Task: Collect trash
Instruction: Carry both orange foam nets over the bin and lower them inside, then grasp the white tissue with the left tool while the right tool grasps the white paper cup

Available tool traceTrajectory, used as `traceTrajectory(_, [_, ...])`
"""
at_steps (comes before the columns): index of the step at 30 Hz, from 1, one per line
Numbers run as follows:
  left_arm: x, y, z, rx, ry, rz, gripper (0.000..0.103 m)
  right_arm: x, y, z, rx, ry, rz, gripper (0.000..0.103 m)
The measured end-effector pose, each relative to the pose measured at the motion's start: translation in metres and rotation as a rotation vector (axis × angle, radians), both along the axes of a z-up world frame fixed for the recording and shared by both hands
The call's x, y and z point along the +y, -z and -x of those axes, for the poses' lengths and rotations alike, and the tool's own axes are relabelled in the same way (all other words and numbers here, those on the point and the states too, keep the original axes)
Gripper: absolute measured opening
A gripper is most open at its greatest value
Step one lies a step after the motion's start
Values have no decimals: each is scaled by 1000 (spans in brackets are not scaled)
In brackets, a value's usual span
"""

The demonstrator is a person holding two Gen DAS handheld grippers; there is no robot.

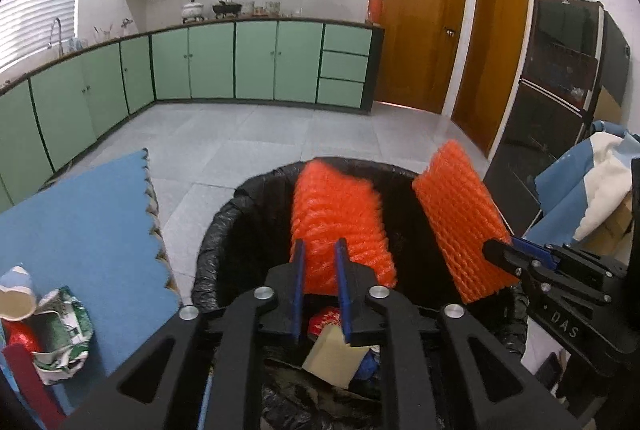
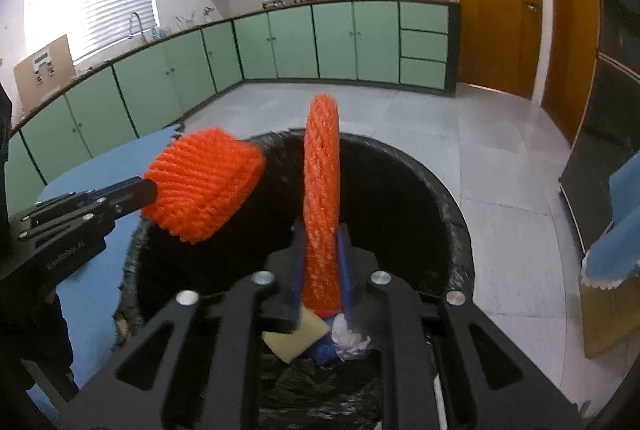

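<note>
Both grippers hang over a black-lined trash bin (image 1: 224, 226) (image 2: 448, 213). My left gripper (image 1: 320, 250) is shut on an orange foam net sleeve (image 1: 336, 218), also seen from the right wrist view (image 2: 204, 181). My right gripper (image 2: 322, 230) is shut on a second orange foam net sleeve (image 2: 322, 189), which shows at the right of the left wrist view (image 1: 456, 218) with the right gripper (image 1: 500, 250). In the bin lie a yellow sponge (image 1: 334, 356) (image 2: 298, 338), white crumpled paper (image 2: 350, 336) and blue scraps (image 2: 324, 352).
A blue foam mat (image 1: 80, 226) covers the surface to the left, with a paper cup (image 1: 16, 294), a crumpled green-white wrapper (image 1: 60, 334) and red trash (image 1: 20, 338) on it. Green kitchen cabinets (image 1: 256, 61), a black fridge (image 1: 560, 89) and a draped blue-white cloth (image 1: 592, 181) surround the tiled floor.
</note>
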State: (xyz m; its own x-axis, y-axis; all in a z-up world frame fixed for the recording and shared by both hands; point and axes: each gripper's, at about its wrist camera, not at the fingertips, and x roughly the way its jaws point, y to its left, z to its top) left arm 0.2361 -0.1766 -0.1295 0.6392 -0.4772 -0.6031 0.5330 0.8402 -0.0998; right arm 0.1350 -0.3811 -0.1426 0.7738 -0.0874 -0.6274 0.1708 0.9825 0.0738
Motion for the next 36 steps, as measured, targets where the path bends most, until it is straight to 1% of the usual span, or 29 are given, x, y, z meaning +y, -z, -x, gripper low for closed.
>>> traceTrajectory(1, [-2, 0, -4, 7, -1, -2, 30, -1, 1, 0, 4, 11, -2, 36])
traceTrajectory(3, [0, 1, -3, 7, -8, -1, 37, -4, 2, 3, 0, 24, -3, 50])
traceTrajectory(4, [1, 1, -1, 7, -13, 1, 37, -4, 1, 6, -2, 34, 0, 56])
traceTrajectory(5, [5, -1, 0, 9, -19, 7, 38, -4, 1, 7, -3, 45, 5, 74])
traceTrajectory(6, [8, -5, 3, 8, -26, 10, 41, -3, 0, 10, -5, 61, 12, 86])
traceTrajectory(7, [14, -8, 5, 3, -40, 13, 46, -1, -3, 13, -13, 76, 15, 89])
traceTrajectory(8, [21, -12, 7, -6, -55, 16, 48, 2, -7, 15, -23, 78, 9, 90])
traceTrajectory(10, [37, -21, 14, -27, -77, 18, 55, 9, -13, 18, -34, 67, 1, 90])
traceTrajectory(13, [62, -33, 22, -58, -113, 21, 61, 23, -25, 18, -58, 43, -14, 91])
traceTrajectory(16, [95, -44, 32, -86, -165, 17, 64, 45, -41, 15, -86, 6, -27, 94])
traceTrajectory(19, [127, -51, 43, -98, -226, 19, 66, 75, -50, 15, -107, -42, -47, 94])
traceTrajectory(23, [178, -54, 57, -125, -333, -5, 66, 122, -56, 12, -121, -117, -69, 94])
traceTrajectory(25, [209, -53, 63, -128, -400, -17, 66, 146, -57, 6, -120, -153, -75, 94])
traceTrajectory(30, [266, -43, 75, -132, -523, -56, 66, 206, -48, -3, -121, -217, -70, 94])
traceTrajectory(32, [289, -35, 75, -109, -572, -66, 66, 225, -44, -6, -119, -241, -60, 94])
traceTrajectory(36, [317, -17, 71, -54, -628, -80, 66, 262, -29, -13, -98, -308, -31, 94])
